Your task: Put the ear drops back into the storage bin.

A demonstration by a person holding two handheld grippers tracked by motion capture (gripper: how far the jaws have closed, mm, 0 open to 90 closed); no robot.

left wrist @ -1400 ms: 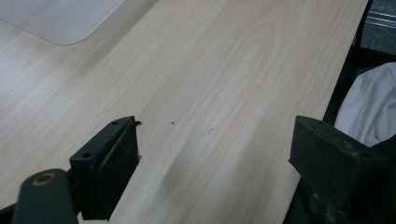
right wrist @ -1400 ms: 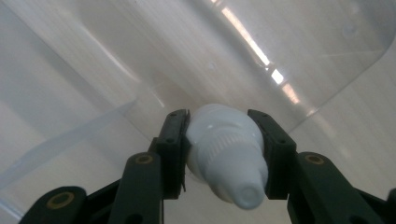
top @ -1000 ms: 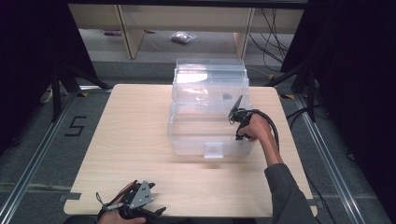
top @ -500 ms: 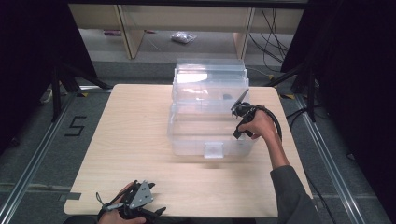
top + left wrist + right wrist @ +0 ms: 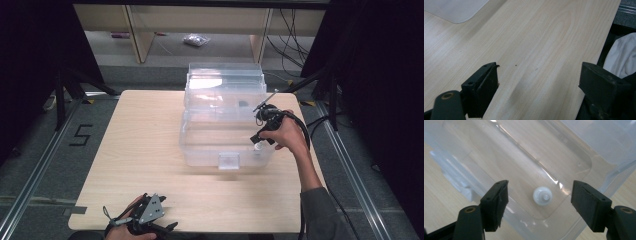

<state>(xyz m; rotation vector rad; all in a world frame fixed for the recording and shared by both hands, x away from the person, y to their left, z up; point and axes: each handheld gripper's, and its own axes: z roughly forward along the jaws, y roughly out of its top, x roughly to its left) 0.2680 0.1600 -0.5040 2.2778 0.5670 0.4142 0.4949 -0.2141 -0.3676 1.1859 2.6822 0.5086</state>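
right gripper (image 5: 263,131) jaws spread, empty, hanging over the clear bin (image 5: 200,150) at the desk's (image 5: 140,165) far right; it has drifted slightly rightward. small white cap (image 5: 543,196) lies on the bin floor, apparently released; the high view barely resolves it. left gripper (image 5: 536,82) open, idle at near edge.

clear bin (image 5: 227,135) on table (image 5: 140,150), right gripper (image 5: 260,137) above
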